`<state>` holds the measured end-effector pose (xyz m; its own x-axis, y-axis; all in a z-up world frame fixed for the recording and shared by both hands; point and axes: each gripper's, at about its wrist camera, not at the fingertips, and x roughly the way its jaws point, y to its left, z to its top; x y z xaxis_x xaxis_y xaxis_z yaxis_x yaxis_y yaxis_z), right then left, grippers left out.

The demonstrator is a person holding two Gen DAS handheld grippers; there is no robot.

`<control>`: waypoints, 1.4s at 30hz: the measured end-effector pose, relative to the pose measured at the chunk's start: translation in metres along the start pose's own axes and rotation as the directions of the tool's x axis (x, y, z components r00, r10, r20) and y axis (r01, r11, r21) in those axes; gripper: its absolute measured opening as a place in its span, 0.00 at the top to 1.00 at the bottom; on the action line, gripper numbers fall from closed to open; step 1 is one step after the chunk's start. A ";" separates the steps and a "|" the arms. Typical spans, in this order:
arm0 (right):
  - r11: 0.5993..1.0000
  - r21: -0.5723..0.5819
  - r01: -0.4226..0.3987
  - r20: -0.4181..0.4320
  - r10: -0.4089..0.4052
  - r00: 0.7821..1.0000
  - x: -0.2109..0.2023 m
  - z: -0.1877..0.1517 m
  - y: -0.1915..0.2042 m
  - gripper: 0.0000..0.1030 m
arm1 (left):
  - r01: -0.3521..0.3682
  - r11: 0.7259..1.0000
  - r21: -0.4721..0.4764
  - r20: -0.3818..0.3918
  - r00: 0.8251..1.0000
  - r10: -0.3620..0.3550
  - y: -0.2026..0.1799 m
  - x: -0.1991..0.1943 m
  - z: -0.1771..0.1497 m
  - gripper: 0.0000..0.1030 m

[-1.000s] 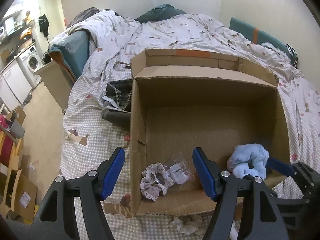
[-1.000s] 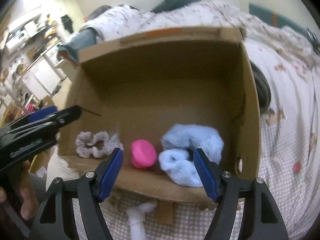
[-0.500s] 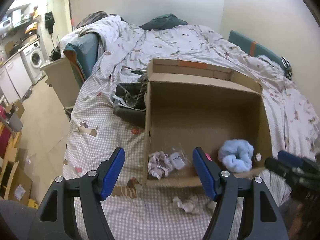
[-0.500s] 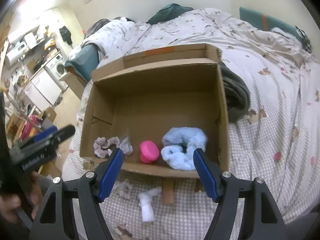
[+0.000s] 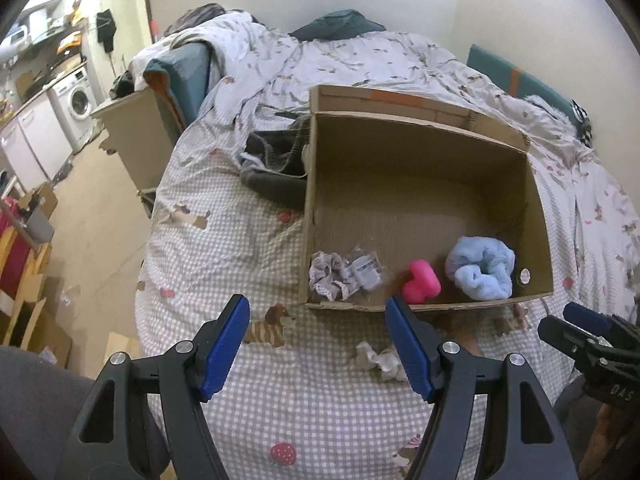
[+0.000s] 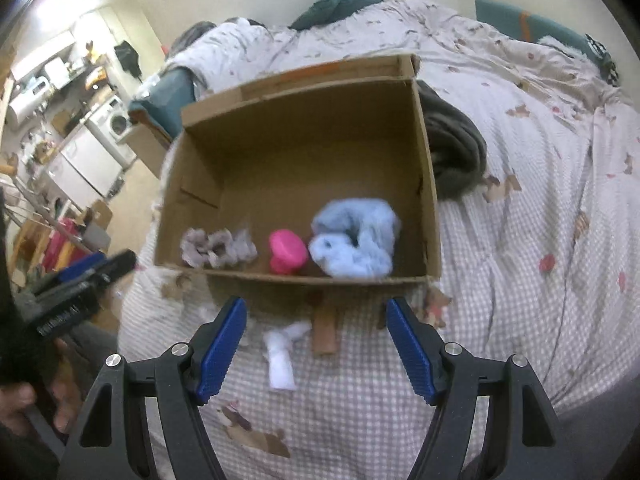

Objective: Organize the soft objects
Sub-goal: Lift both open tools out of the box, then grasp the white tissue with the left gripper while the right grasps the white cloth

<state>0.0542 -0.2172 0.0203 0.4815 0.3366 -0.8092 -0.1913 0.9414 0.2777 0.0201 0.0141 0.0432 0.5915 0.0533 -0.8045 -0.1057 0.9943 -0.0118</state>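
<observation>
An open cardboard box sits on the bed. Along its near wall lie a grey lace scrunchie beside a clear plastic packet, a pink soft toy and a fluffy light-blue scrunchie. A white crumpled soft item lies on the bedsheet in front of the box. My left gripper is open and empty, held back above the sheet. My right gripper is open and empty, above the white item.
Dark grey clothes lie against both outer sides of the box. The bed's left edge drops to the floor with cardboard boxes and a washing machine. A brown tape strip lies by the box front.
Both grippers have pulled back and up from the box, from inside or just over it to above the sheet in front. The box contents have stayed put.
</observation>
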 end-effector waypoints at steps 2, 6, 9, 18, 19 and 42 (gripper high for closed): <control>1.000 -0.002 0.010 0.012 -0.010 1.000 -0.001 0.000 0.001 0.26 | 0.005 1.000 -0.011 -0.012 1.000 -0.005 0.002 0.002 -0.003 0.34; 1.000 0.024 0.010 0.008 -0.010 1.000 0.003 -0.001 -0.004 0.26 | 0.011 1.000 -0.004 -0.032 0.999 -0.011 0.000 0.008 -0.010 0.34; 0.999 0.041 0.013 0.003 -0.013 1.000 0.005 -0.001 -0.011 0.26 | 0.007 1.000 0.009 -0.049 0.999 -0.007 -0.002 0.015 -0.012 0.34; 0.994 0.111 0.008 -0.013 -0.006 1.000 0.009 -0.001 -0.025 0.26 | 0.020 1.000 -0.023 -0.143 0.989 -0.023 -0.007 0.041 -0.016 0.34; 0.994 0.112 0.006 -0.014 -0.004 1.000 0.011 0.000 -0.025 0.26 | 0.030 0.999 -0.013 -0.160 0.987 -0.032 -0.010 0.045 -0.018 0.34; 0.991 0.136 -0.005 -0.034 0.009 0.999 0.015 0.000 -0.027 0.26 | 0.165 0.980 -0.114 -0.337 0.921 -0.194 -0.012 0.088 -0.029 0.85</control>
<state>0.0671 -0.2375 0.0008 0.4506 0.3443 -0.8237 -0.0752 0.9340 0.3493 0.0499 0.0036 -0.0444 0.2964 -0.1747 -0.9389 -0.0971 0.9725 -0.2116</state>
